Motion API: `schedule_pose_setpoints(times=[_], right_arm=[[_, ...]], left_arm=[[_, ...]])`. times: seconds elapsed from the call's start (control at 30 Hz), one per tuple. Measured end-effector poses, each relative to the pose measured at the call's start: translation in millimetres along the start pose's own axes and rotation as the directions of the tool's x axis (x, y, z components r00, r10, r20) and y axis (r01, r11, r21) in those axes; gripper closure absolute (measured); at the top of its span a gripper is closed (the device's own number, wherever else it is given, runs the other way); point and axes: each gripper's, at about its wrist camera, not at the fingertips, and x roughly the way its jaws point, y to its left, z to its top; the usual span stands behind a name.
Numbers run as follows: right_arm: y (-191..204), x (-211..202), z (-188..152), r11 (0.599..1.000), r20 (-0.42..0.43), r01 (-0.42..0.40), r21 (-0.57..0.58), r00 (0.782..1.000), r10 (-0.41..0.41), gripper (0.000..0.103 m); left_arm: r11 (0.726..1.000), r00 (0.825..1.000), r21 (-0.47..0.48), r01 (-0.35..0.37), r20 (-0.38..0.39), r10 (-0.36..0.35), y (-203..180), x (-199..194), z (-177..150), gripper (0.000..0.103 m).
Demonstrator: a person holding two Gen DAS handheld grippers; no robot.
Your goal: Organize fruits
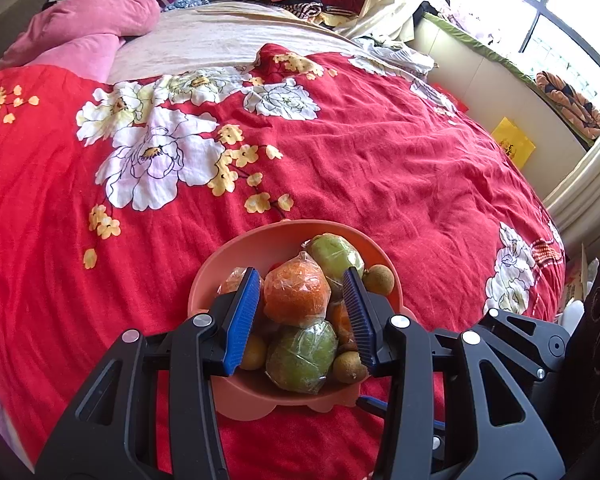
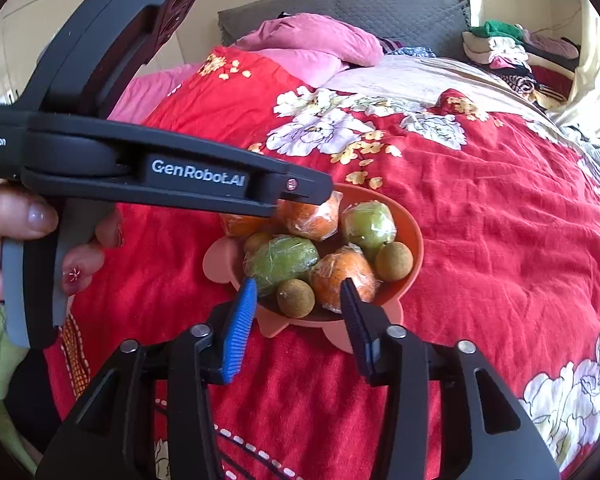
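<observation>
- Bed with red floral quilt; pink bowl sits on it, piled with wrapped oranges, green fruits, small brown ones.
- Left gripper: jaws spread over the bowl, straddling a wrapped orange; pad contact unclear.
- Right gripper: jaws apart at the bowl's near rim, empty.

Three oranges, two green fruits, one bowl

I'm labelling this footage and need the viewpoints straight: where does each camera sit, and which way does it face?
Left wrist view: sits on the left tongs, looking down at the fruit bowl on the red floral bedspread; the right tongs' frame shows at the right edge.
Right wrist view: sits on the right tongs, looking down at the bowl towards the headboard; a hand holding the left tongs shows.
Shared: bowl, wrapped fruit, bedspread, pink pillows.
</observation>
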Motion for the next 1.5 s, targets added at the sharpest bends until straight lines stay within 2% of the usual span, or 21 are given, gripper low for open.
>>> schedule_pose_setpoints(times=[0.13, 0.2, 0.33, 0.5, 0.57, 0.6, 0.67, 0.87, 0.9, 1.03, 1.23, 1.5], right_arm=[[0.4, -8.1, -0.4, 1.0, 0.012, 0.006, 0.007, 1.0, -0.006, 0.051], [0.3, -12.2, 0.1, 1.0, 0.018, 0.013, 0.013, 1.0, -0.013, 0.04], [0.7, -25.0, 0.4, 0.999, 0.045, 0.023, 0.025, 0.999, -0.024, 0.036], [-1.2, -43.0, -1.6, 0.998, 0.073, 0.044, 0.048, 0.996, -0.048, 0.021], [-2.0, -50.1, -3.1, 0.997, 0.082, 0.05, 0.052, 0.995, -0.054, 0.02], [-1.7, -53.3, -3.6, 0.997, 0.085, 0.057, 0.054, 0.994, -0.062, 0.015], [-1.5, -61.4, -4.6, 0.996, 0.098, 0.069, 0.058, 0.992, -0.074, 0.012], [1.4, -83.8, -9.3, 0.993, 0.12, 0.101, 0.062, 0.987, -0.108, 0.006], [3.1, -88.6, -10.9, 0.993, 0.123, 0.103, 0.058, 0.986, -0.11, 0.005], [4.9, -100.3, -14.2, 0.989, 0.139, 0.133, 0.063, 0.98, -0.14, 0.005], [5.6, -111.0, -25.9, 0.984, 0.138, 0.16, 0.074, 0.976, -0.169, 0.005], [9.2, -120.6, -42.2, 0.983, 0.128, 0.165, 0.084, 0.976, -0.175, 0.005]], left_arm=[[1.0, 1.0, 0.001, 0.001, 0.007, -0.001, -2.9, -3.9, 0.4, 0.064], [1.0, 1.0, 0.002, 0.001, 0.013, -0.001, -4.3, -6.4, 0.2, 0.064], [1.0, 1.0, 0.002, -0.003, 0.026, 0.003, -6.4, -13.4, -1.0, 0.058], [1.0, 0.999, 0.0, -0.012, 0.052, 0.012, -9.7, -30.0, -5.3, 0.05], [1.0, 0.998, 0.0, -0.018, 0.063, 0.018, -11.4, -38.1, -7.9, 0.048], [1.0, 0.998, 0.0, -0.019, 0.067, 0.019, -12.1, -41.2, -9.1, 0.046], [1.0, 0.997, -0.004, -0.026, 0.078, 0.026, -13.5, -50.3, -12.6, 0.041], [0.998, 0.992, -0.018, -0.055, 0.117, 0.057, -18.2, -74.9, -24.8, 0.024], [0.998, 0.99, -0.023, -0.06, 0.124, 0.062, -18.5, -80.6, -28.4, 0.017], [0.995, 0.985, -0.035, -0.088, 0.143, 0.092, -19.8, -96.8, -40.2, 0.01], [0.988, 0.977, -0.089, -0.125, 0.164, 0.138, -16.8, -116.4, -68.2, 0.01], [0.971, 0.966, -0.145, -0.19, 0.151, 0.212, -11.9, -117.8, -108.5, 0.01]])
